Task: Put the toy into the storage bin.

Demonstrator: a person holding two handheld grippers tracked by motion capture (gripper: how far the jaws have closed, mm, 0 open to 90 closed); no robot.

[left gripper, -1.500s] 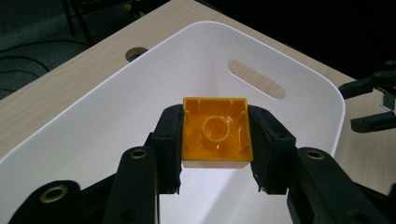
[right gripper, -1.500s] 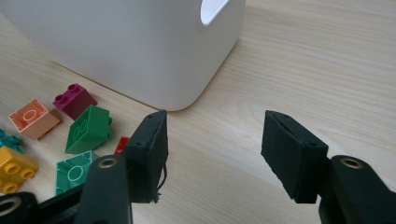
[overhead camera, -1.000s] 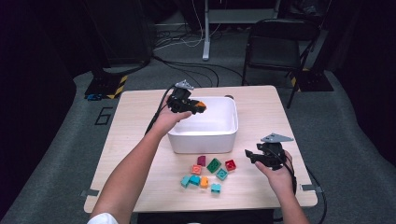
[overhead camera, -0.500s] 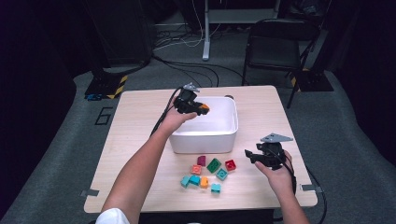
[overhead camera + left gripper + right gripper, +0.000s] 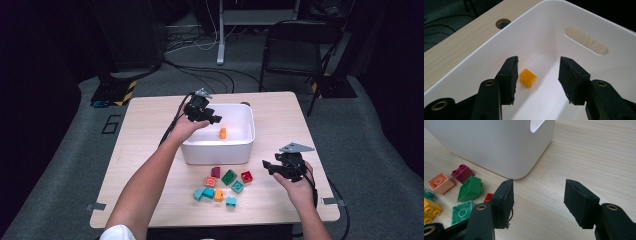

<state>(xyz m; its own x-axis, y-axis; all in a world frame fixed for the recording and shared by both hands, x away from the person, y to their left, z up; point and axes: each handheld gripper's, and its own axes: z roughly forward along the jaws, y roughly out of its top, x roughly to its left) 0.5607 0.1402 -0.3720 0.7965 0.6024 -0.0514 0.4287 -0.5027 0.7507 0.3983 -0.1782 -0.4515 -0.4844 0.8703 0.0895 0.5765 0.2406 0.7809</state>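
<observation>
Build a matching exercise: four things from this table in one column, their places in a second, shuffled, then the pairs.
Things:
1. orange brick
2. left claw
3. right claw
4. maroon brick

Places:
A. on the table just in front of the bin
B. inside the white bin
C. low by the bin's right front corner
D. over the bin's left side

Pairs: 1-B, 2-D, 3-C, 4-A

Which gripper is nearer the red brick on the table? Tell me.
Right. The right gripper sits just right of the red brick, jaws open and empty. The left gripper is over the white bin, beyond the brick, jaws just opened, with nothing between them.
</observation>
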